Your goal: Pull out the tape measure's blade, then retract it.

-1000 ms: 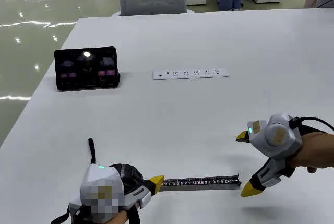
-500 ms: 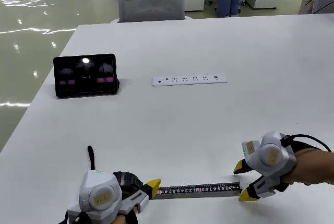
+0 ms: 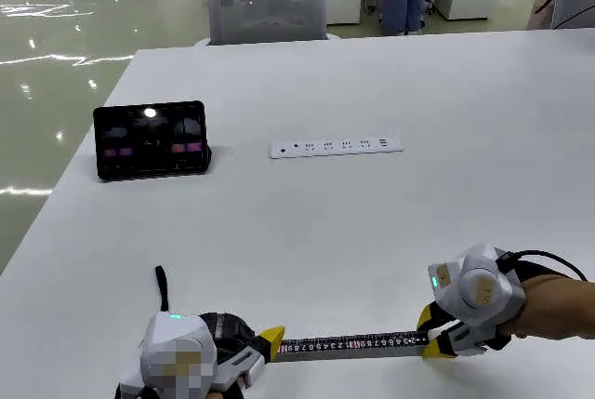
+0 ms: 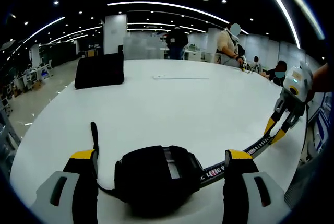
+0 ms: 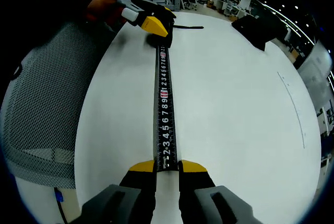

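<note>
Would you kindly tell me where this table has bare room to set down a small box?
Free: the wide table stretch right of the power strip, and the band between that strip and the blade. Crowded: the near edge, where the left tool brackets the tape measure and the right tool grips the blade; the tablet stands far left.

White worktop (image 3: 372,73). Bears a dark tablet (image 3: 151,139) propped at 10 o'clock, a white power strip (image 3: 336,147) flat toward 12, and at 7 a black tape measure (image 4: 156,174), blade (image 3: 353,342) stretched flat toward 5, strap (image 3: 162,285) lying beside it.
</note>
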Demonstrator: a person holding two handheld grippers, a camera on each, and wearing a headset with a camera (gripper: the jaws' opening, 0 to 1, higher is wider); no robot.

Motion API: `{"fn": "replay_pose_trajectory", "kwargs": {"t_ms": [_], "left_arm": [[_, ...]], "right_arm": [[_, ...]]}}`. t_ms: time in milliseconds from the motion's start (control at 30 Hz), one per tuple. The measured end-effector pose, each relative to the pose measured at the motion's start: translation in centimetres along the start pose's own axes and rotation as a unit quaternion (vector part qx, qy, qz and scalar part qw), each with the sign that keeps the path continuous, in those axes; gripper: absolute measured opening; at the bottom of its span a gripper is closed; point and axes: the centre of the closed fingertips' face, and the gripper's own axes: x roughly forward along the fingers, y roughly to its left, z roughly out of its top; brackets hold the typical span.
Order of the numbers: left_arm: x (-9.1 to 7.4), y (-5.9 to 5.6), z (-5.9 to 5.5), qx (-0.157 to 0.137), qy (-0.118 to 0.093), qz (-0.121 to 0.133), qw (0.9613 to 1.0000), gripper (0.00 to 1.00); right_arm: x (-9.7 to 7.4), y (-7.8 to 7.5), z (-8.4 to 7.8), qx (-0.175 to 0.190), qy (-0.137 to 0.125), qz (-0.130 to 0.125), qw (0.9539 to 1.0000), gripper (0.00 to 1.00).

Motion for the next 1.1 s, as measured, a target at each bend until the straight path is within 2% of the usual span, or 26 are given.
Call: {"fn": "replay_pose_trajectory", "kwargs": {"t_ms": [100, 233, 333, 467, 500, 800, 1100], "left_arm": [[0.0, 0.1, -0.1, -0.006, 0.001, 0.0, 1.0, 0.96], [0.1, 0.2, -0.2, 0.001, -0.002, 0.002, 1.0, 0.88], [0.2, 0.2, -0.3, 0.0, -0.001, 0.002, 1.0, 0.84], [0.0, 0.4, -0.6, -0.011, 0.007, 0.009, 0.9999, 0.69], [0.1, 0.3, -0.7, -0.015, 0.01, 0.008, 0.9998, 0.68], [0.1, 0.1, -1.1, -0.012, 0.038, 0.001, 0.9992, 0.64], [0.1, 0.1, -1.1, -0.008, 0.041, -0.002, 0.9991, 0.63]], "right_arm": [[0.0, 0.0, 0.0, 0.005, -0.003, 0.002, 1.0, 0.12], [0.0, 0.1, 0.0, -0.007, -0.004, 0.005, 1.0, 0.12], [0.0, 0.1, 0.0, 0.002, -0.004, 0.005, 1.0, 0.11], [0.1, 0.0, 0.0, 0.009, 0.005, 0.005, 0.9999, 0.11], [0.1, 0.0, 0.0, 0.008, 0.008, 0.006, 0.9999, 0.11], [0.1, 0.0, -0.1, 0.015, 0.005, 0.01, 0.9998, 0.1], [0.2, -0.1, -0.1, 0.02, 0.014, 0.013, 0.9996, 0.1]]}}
